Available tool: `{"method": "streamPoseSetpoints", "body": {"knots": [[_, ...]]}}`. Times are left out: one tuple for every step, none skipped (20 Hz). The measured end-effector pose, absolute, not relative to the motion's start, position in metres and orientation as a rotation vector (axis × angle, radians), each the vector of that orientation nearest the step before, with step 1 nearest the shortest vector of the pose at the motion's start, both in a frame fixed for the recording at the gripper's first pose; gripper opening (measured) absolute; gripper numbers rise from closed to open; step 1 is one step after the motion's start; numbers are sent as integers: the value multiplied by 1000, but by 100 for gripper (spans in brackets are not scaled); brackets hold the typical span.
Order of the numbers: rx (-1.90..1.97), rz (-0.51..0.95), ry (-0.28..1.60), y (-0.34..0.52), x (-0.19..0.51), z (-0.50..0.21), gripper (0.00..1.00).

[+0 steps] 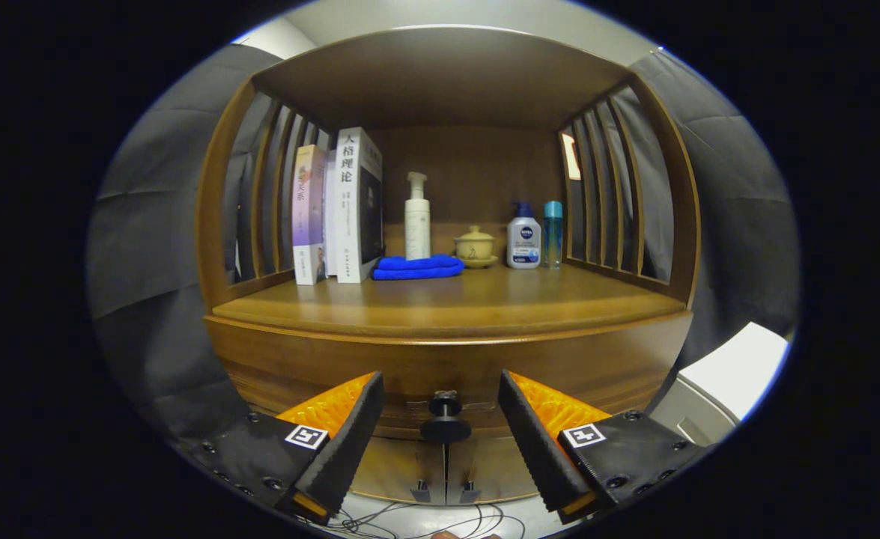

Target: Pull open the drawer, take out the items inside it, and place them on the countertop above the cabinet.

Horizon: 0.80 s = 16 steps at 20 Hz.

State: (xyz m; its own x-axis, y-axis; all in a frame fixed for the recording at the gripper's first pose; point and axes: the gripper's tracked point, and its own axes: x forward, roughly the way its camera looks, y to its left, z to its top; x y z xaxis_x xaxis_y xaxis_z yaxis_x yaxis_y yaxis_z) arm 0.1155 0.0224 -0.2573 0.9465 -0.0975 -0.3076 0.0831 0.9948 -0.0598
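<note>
Two spread fingers of the gripper flank the small dark round drawer knob, untouched, dead ahead on the brown wooden drawer front.

Staged household booth: beyond the hand-held gripper, a wooden counter carries books, toiletry bottles, cloth-draped walls.

The gripper view rides on the gripper and looks straight along its parted fingers at the front of a brown wooden cabinet. It sits close: the small dark round drawer knob lies between the fingertips, the wooden countertop and its shelf items beyond them.
</note>
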Motion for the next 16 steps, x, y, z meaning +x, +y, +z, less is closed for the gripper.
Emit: {"method": "streamPoseSetpoints", "body": {"knots": [[-46,-101,328,19,117,-267,98],[-50,-107,345,16,120,-276,98],[-52,-110,360,16,122,-284,98],[-53,-111,373,15,124,-290,98],[-52,-113,380,14,124,-296,98],[-54,-119,384,13,125,-299,98],[-55,-122,387,12,127,-303,98],[-56,-124,389,12,129,-305,98],[-56,-122,393,13,130,-308,98],[-58,-123,397,14,132,-312,98],[-54,-110,399,18,131,-314,93],[-54,-107,396,20,133,-315,88],[-61,-104,389,23,132,-314,83],[-80,-113,389,22,132,-314,78],[-94,-113,383,22,132,-315,72],[-99,-111,387,22,131,-314,67]]}}
